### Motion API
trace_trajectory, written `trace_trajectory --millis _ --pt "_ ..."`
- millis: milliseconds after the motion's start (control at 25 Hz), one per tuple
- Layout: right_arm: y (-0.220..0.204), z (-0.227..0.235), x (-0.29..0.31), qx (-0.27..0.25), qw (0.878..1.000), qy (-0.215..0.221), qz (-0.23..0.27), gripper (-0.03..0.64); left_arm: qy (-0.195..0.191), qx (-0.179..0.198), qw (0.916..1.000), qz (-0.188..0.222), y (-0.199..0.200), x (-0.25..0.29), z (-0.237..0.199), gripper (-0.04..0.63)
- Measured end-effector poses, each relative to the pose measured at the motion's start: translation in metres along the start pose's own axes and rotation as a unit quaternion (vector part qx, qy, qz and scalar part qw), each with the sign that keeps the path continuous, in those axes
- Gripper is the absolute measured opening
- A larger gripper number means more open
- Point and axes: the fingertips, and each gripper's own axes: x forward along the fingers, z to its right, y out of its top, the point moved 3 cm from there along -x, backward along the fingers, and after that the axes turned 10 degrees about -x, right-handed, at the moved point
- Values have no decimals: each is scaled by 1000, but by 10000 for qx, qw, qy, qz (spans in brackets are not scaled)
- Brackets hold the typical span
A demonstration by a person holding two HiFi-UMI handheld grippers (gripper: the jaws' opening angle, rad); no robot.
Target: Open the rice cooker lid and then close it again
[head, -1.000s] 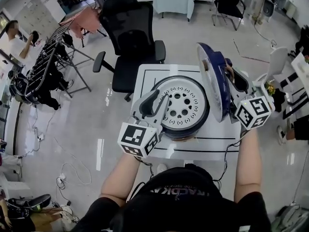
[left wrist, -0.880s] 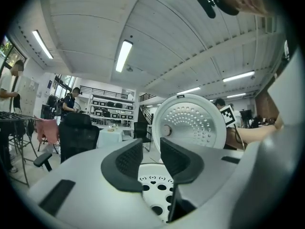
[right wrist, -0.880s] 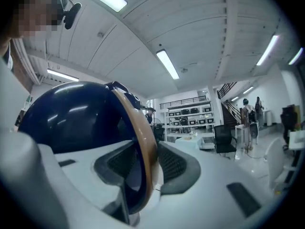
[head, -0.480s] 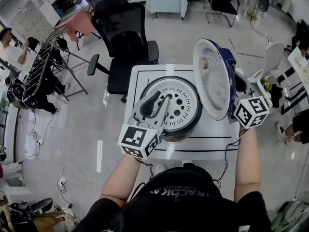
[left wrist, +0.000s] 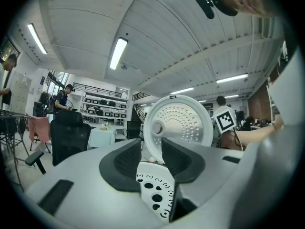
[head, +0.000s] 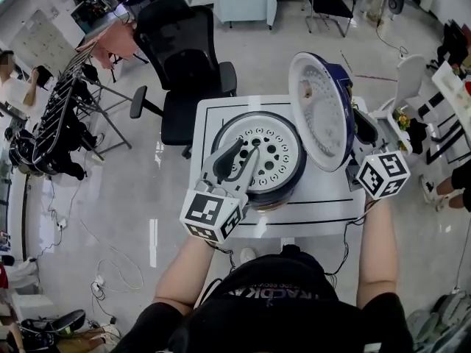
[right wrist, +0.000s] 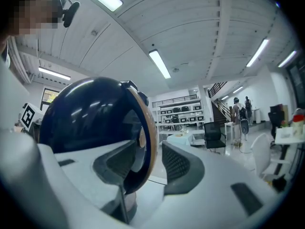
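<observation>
lid (head: 320, 120) stands raised, so opening is done and closing remains; its rim sits loosely between the right gripper's (right wrist: 151, 151) just-widened jaws; the left gripper (left wrist: 151, 147), jaws also just widened, holds nothing, rice cooker (head: 278, 153) just ahead

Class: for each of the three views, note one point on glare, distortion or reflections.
Head view: white glare streaks the glossy floor, and the room's edges bend. Left gripper view: fisheye, dark round border, ceiling lamp blown out. Right gripper view: light streaks reflect on the dark blue lid.
</observation>
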Motion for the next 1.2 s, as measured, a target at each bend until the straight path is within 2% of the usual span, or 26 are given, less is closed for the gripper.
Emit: trace_trajectory --millis 360,640,960,1200 --pt "6 -26 -59 -28 9978 -658 -15 175 -574 38 9982 -157 -5 -19 15 170" --pt "9 -67 -107 -47 9943 -1063 42 175 -1082 117 9934 -367 -18 -38 26 196" --pt "16 -127 -130 -29 9946 -1032 59 175 -1520 183 9866 -570 -28 -56 41 218" --pt "20 -140 -127 -102 9954 -951 76 175 -1554 162 9866 -467 -23 -56 43 224"
